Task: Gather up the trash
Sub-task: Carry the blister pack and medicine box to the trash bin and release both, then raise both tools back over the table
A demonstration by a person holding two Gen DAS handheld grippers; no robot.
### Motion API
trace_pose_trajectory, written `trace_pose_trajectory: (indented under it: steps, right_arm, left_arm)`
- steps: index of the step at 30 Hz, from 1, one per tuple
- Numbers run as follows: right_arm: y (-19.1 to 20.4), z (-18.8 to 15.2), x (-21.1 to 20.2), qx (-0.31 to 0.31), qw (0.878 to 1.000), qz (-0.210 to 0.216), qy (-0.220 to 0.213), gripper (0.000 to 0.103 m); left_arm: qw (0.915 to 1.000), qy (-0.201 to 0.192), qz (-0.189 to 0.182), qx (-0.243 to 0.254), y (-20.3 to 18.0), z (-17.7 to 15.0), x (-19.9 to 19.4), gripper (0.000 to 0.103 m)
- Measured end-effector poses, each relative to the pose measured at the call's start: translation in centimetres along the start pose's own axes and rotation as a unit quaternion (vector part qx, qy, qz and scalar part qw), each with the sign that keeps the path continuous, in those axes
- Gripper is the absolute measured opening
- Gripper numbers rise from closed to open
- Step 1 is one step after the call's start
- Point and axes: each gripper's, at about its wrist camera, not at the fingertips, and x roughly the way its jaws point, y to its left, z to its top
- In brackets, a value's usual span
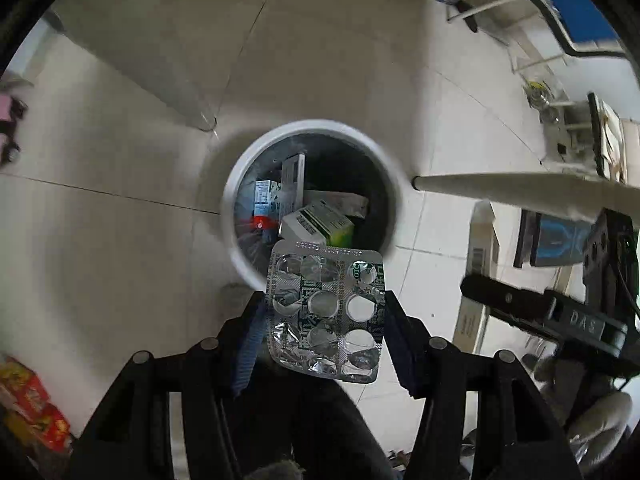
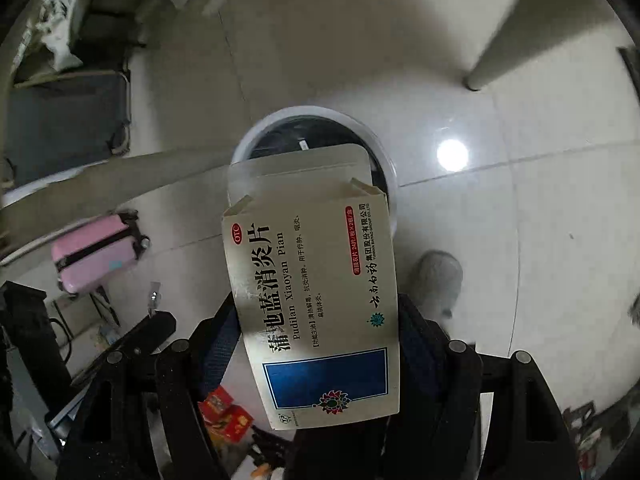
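L gripper (image 1: 325,312) clamps blister pack (image 1: 326,314), frame centre | R gripper (image 2: 316,320) clamps Pudilan Xiaoyan Pian box (image 2: 316,304) | both above bin (image 1: 240,176) | centre over rim before you let go.

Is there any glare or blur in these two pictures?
Right wrist view: a round bright glare spot on the floor, and the pink case is smeared. Left wrist view: the bin rim is slightly blurred; the blister pack stays sharp.
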Motion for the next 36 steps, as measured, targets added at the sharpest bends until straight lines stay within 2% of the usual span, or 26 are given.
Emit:
trace_pose_trajectory:
  steps: [1, 2, 4, 7, 9, 12, 17, 25, 29, 36]
  right_arm:
    - [-0.1, 1.6, 2.3, -0.010, 1.000, -0.001, 0.005, 0.076]
    - [-0.1, 2.7, 3.9, -0.016, 1.000, -0.002, 0.009, 0.076]
    - [-0.1, 4.4, 6.6, -0.020, 1.000, 0.004, 0.019, 0.077]
    - [0.1, 6.6, 10.3, -0.022, 0.999, 0.038, 0.029, 0.081]
    - [0.2, 7.3, 11.4, -0.018, 0.999, 0.043, 0.024, 0.098]
    - [-0.3, 7.7, 11.9, -0.008, 0.999, 0.047, 0.017, 0.099]
    - [0.0, 6.8, 10.8, -0.015, 1.000, 0.020, -0.001, 0.099]
    - [0.7, 2.2, 6.1, -0.045, 0.996, -0.053, -0.060, 0.099]
    - [2.2, -0.4, 2.8, -0.077, 0.988, -0.099, -0.087, 0.099]
    - [5.6, -5.2, -5.3, -0.119, 0.973, -0.142, -0.136, 0.099]
  left_arm:
    - [1.0000, -0.001, -0.006, -0.006, 0.7, 0.6, 1.6, 0.063]
    - [0.9999, 0.000, -0.007, -0.012, 1.2, 1.0, 2.6, 0.081]
    - [0.9996, 0.001, -0.014, -0.024, 2.5, 1.5, 4.5, 0.096]
    - [0.9995, 0.001, -0.004, -0.031, 3.7, 1.8, 5.6, 0.096]
    - [0.9993, -0.006, 0.017, -0.031, 4.1, 1.5, 5.5, 0.096]
    - [0.9974, -0.038, 0.055, -0.026, 4.7, 0.6, 4.4, 0.096]
    - [0.9929, -0.065, 0.099, -0.009, 4.4, -0.2, 2.4, 0.096]
    - [0.9878, -0.072, 0.137, 0.017, 2.7, -2.3, -1.2, 0.096]
    - [0.9875, -0.069, 0.139, 0.027, 1.4, -4.1, -3.4, 0.096]
    - [0.9848, -0.078, 0.145, 0.056, -1.5, -6.8, -9.4, 0.096]
